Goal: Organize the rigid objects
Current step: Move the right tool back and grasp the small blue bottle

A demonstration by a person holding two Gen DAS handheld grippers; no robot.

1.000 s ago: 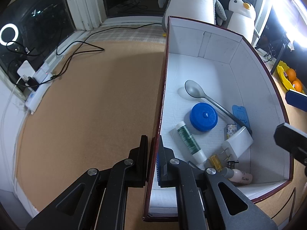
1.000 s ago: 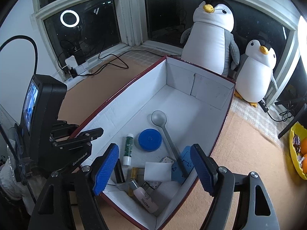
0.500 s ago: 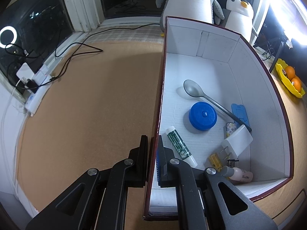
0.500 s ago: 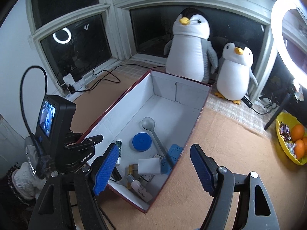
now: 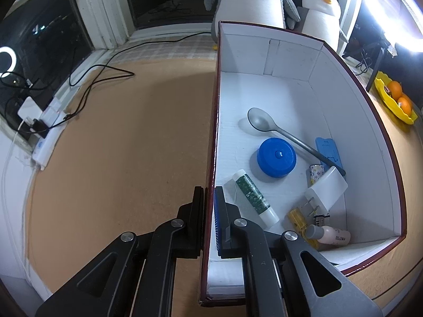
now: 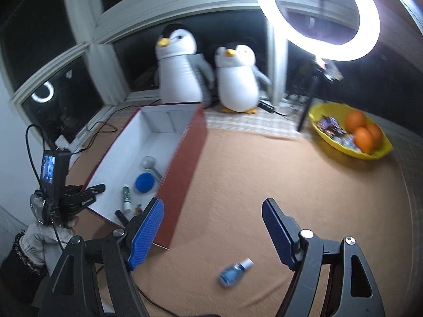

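Note:
A red box with a white inside [image 5: 290, 60] [image 6: 185, 163] stands on the tan table. It holds a spoon [image 5: 280, 132], a blue lid [image 5: 276, 157], a green tube [image 5: 253, 198], a white charger [image 5: 326, 192], a blue card [image 5: 327, 150] and a small bottle [image 5: 330, 235]. My left gripper [image 5: 210, 211] [image 6: 87, 195] is shut on the box's left wall. My right gripper [image 6: 214, 229] is open and empty, above the table to the right of the box. A small blue bottle [image 6: 234, 270] lies on the table below it.
Two plush penguins [image 6: 182, 63] [image 6: 238, 76] stand behind the box. A yellow bowl with oranges and sweets [image 6: 349, 132] sits at the right. A ring light [image 6: 317, 13] on a stand is behind it. Cables and a power strip [image 5: 45, 137] lie at the left.
My right gripper has pulled back out of the box and swung right, so the small blue bottle on the table comes into view. My left gripper keeps its hold on the box wall.

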